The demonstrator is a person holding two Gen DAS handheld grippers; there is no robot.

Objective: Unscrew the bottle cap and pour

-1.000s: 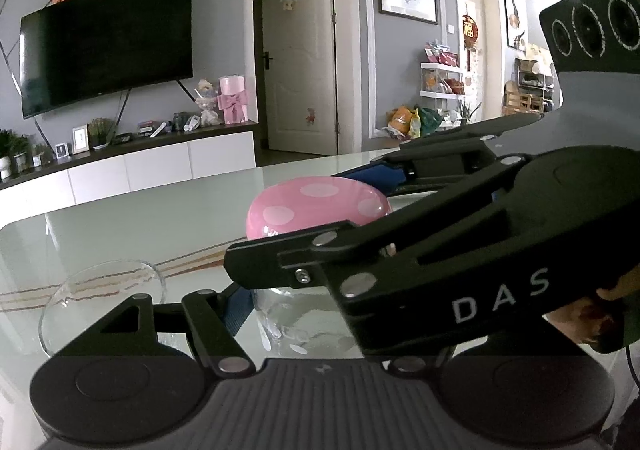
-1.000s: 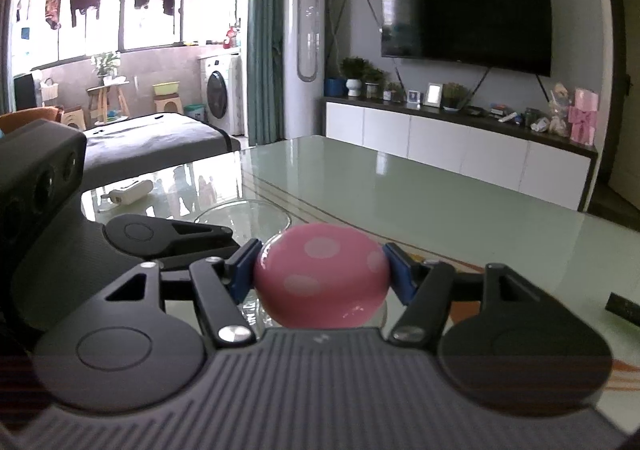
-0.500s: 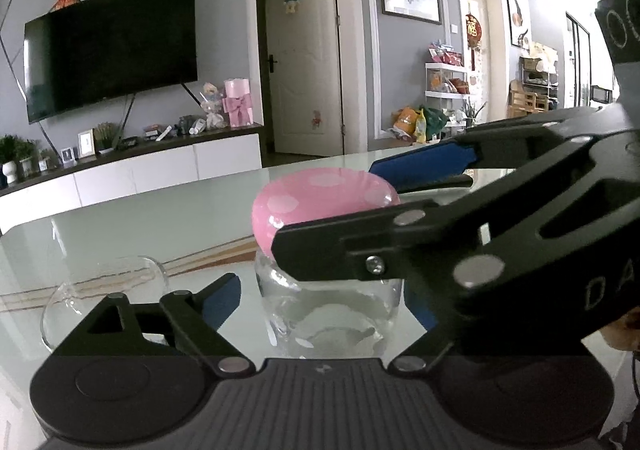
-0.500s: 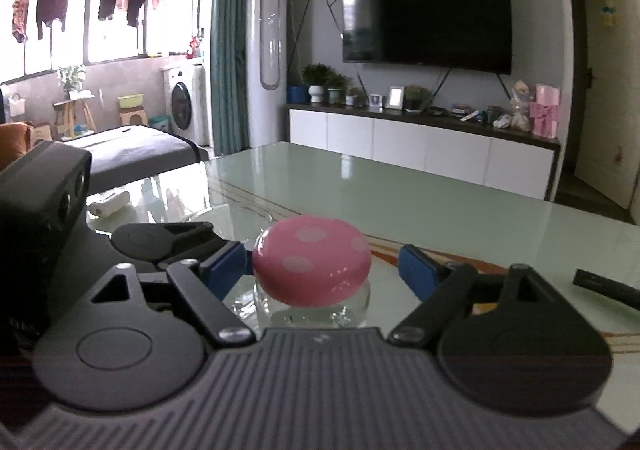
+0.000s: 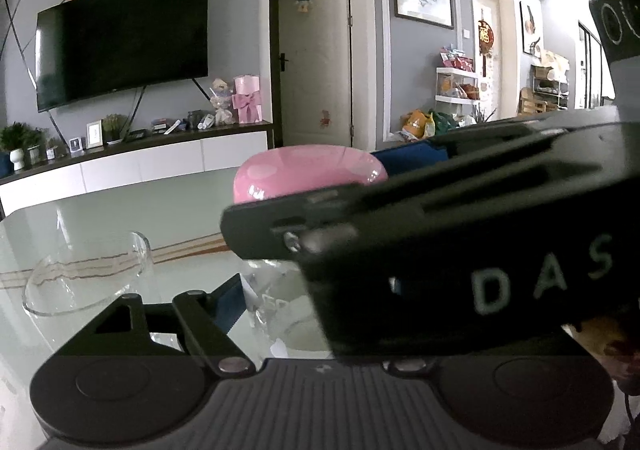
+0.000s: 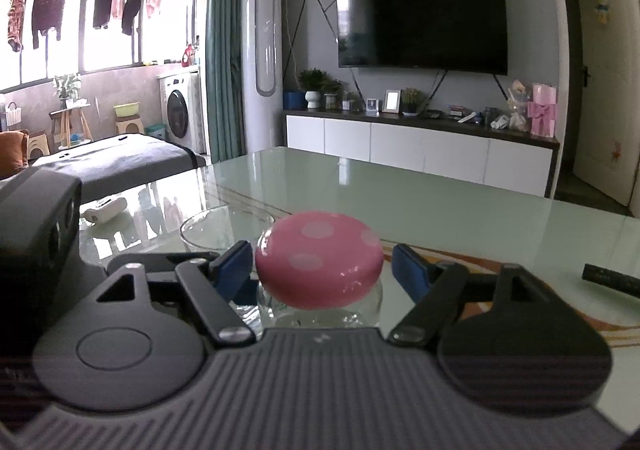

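A clear glass bottle stands upright on the glass-topped desk, its pink polka-dot cap seated on the mouth. The right tongs sit level with the cap, their blue pads spread to either side: the left pad lies just beside the cap's edge and the right pad stands a little apart, so nothing is pinched; this height and straddle suit a grip for twisting the cap. The left tongs reach lower, around the bottle's clear body, a placement fit to steady it against a turn; one blue pad lies just beside the glass, but the right tongs' housing hides the other, so whether the left tongs press the bottle cannot be told. An empty clear glass bowl waits on the desk just beside the bottle, presumably to receive the pour. A dark bar-shaped object lies well apart.
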